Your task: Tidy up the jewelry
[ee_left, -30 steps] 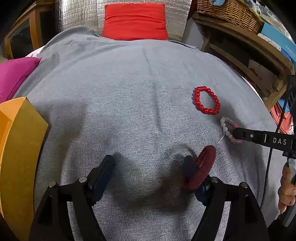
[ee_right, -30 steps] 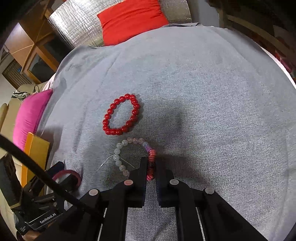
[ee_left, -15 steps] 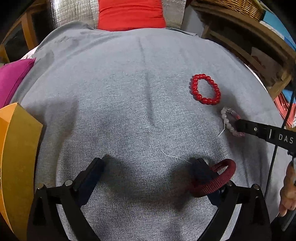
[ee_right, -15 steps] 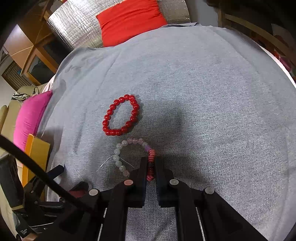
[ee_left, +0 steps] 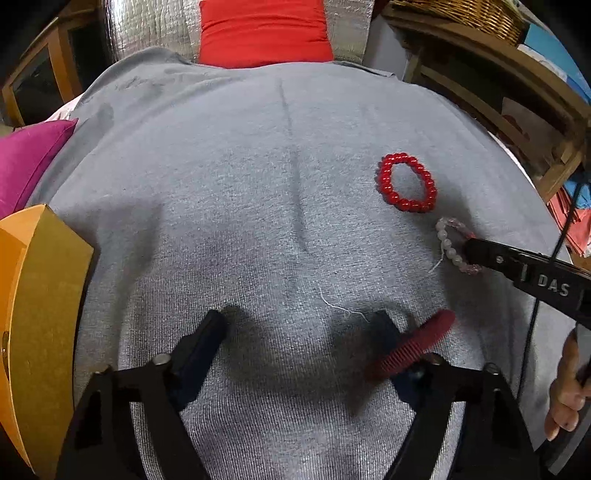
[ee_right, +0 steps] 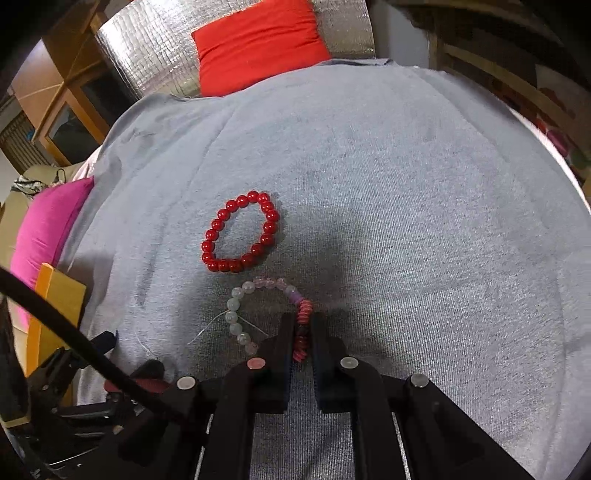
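A red bead bracelet [ee_left: 407, 182] lies flat on the grey cloth [ee_left: 258, 184]; it also shows in the right wrist view [ee_right: 240, 232]. My right gripper [ee_right: 303, 325] is shut on a pale and pink bead bracelet [ee_right: 258, 295] that rests on the cloth; it also shows in the left wrist view [ee_left: 452, 243]. My left gripper [ee_left: 299, 325] is open. A dark red thread-wrapped bangle [ee_left: 413, 345] hangs around its right finger, tilted on edge.
A yellow box [ee_left: 33, 314] stands at the left edge of the cloth. A pink cushion [ee_left: 26, 158] lies behind it and a red cushion [ee_left: 264, 31] at the far end. Wooden shelves [ee_left: 498, 92] with a wicker basket stand to the right.
My left gripper has drawn back a little, and the dark red bangle on its right finger has tipped from upright to a flatter tilt. My right gripper has stayed shut on the pale bracelet.
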### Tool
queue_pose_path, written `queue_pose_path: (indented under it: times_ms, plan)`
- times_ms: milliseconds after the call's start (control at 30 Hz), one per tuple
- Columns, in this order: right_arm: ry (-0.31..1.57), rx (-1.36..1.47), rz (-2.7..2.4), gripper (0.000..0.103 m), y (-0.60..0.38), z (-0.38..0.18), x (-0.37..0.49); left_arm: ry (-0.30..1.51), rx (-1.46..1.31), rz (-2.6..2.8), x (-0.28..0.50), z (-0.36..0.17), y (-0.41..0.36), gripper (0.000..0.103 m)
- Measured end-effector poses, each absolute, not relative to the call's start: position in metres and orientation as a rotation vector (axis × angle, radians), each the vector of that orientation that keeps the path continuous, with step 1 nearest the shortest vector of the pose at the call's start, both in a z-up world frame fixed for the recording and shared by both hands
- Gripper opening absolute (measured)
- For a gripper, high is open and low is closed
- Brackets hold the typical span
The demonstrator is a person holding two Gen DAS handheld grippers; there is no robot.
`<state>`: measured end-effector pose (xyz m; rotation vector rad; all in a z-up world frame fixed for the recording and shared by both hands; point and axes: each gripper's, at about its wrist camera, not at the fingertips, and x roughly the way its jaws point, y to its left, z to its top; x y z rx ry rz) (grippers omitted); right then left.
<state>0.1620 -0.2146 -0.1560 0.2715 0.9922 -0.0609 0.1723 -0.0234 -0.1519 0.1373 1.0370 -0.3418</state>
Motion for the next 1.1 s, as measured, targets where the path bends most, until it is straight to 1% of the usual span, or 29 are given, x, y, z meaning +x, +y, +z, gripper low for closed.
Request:
queue_pose_path:
  times_ms: [33,67,100,167,200,267,300,367,567,833,1100]
  plan:
    - [0.984,0.258,-0.066,0.013,-0.212,-0.156,0.162,1.028,0.136,-0.352,0.171,-0.150,-0.023,0.070]
    - [0.978,0.248,-0.071,0.013,-0.210,-0.156,0.162,1.022,0.133,-0.361,0.170,-0.150,-0.022,0.060]
    - [0.970,0.237,-0.075,0.014,-0.208,-0.156,0.162,1.015,0.126,-0.377,0.169,-0.148,-0.020,0.056]
    - [0.950,0.203,-0.083,0.013,-0.203,-0.156,0.162,1.010,0.110,-0.404,0.168,-0.147,-0.016,0.043]
    - [0.944,0.177,-0.083,0.013,-0.200,-0.157,0.162,1.009,0.099,-0.417,0.168,-0.146,-0.014,0.040]
    - [0.935,0.129,-0.083,0.010,-0.195,-0.156,0.162,1.011,0.055,-0.459,0.168,-0.145,-0.005,0.017]
    - [0.931,0.126,-0.078,0.009,-0.194,-0.156,0.163,1.019,0.023,-0.482,0.169,-0.145,0.000,0.014]
    - [0.931,0.143,-0.072,0.009,-0.196,-0.155,0.163,1.026,-0.011,-0.502,0.170,-0.145,0.007,0.010]
    - [0.939,0.283,-0.011,0.009,-0.214,-0.152,0.162,1.005,-0.021,-0.538,0.158,-0.137,0.014,0.006]
    - [0.878,0.383,0.082,0.009,-0.219,-0.138,0.154,0.956,-0.020,-0.544,0.148,-0.120,0.010,0.006]
    - [0.802,0.403,0.157,0.009,-0.202,-0.122,0.153,0.906,-0.033,-0.486,0.140,-0.104,0.023,0.006]
